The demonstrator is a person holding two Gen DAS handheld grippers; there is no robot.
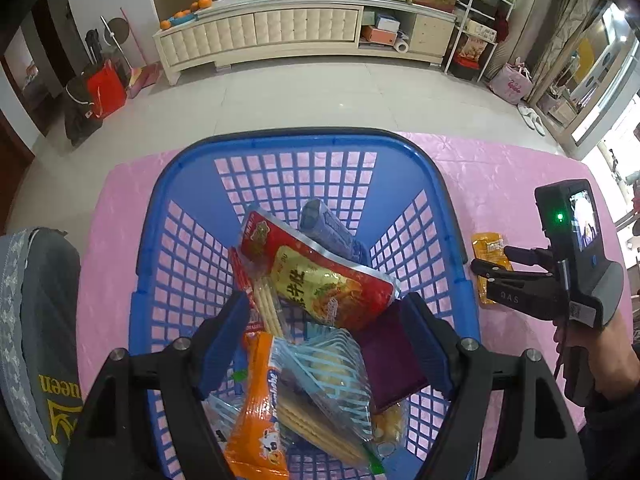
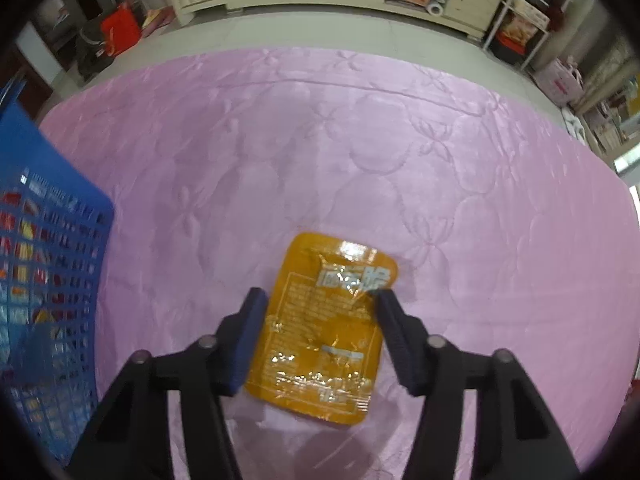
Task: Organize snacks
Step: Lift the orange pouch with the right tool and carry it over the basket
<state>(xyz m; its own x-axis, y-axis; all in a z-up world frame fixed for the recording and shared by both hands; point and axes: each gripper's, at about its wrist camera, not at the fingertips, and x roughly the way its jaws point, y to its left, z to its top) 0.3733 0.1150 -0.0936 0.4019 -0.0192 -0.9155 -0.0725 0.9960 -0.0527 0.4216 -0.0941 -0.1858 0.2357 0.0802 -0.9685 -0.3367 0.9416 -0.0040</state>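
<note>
A blue plastic basket (image 1: 304,148) stands on the pink tablecloth and holds several snack packs, among them a red and yellow pack (image 1: 320,276) and an orange biscuit pack (image 1: 260,408). My left gripper (image 1: 324,312) is open and empty above the basket. An orange snack packet (image 2: 328,328) lies flat on the cloth right of the basket; it also shows in the left wrist view (image 1: 486,248). My right gripper (image 2: 318,300) is open, low over the packet, one finger on each side. The right gripper also shows in the left wrist view (image 1: 496,262).
The pink quilted cloth (image 2: 320,140) covers the table. The basket's side wall (image 2: 48,240) is left of the right gripper. A grey cushion (image 1: 36,320) lies left of the basket. Beyond the table are tiled floor and a long white cabinet (image 1: 304,28).
</note>
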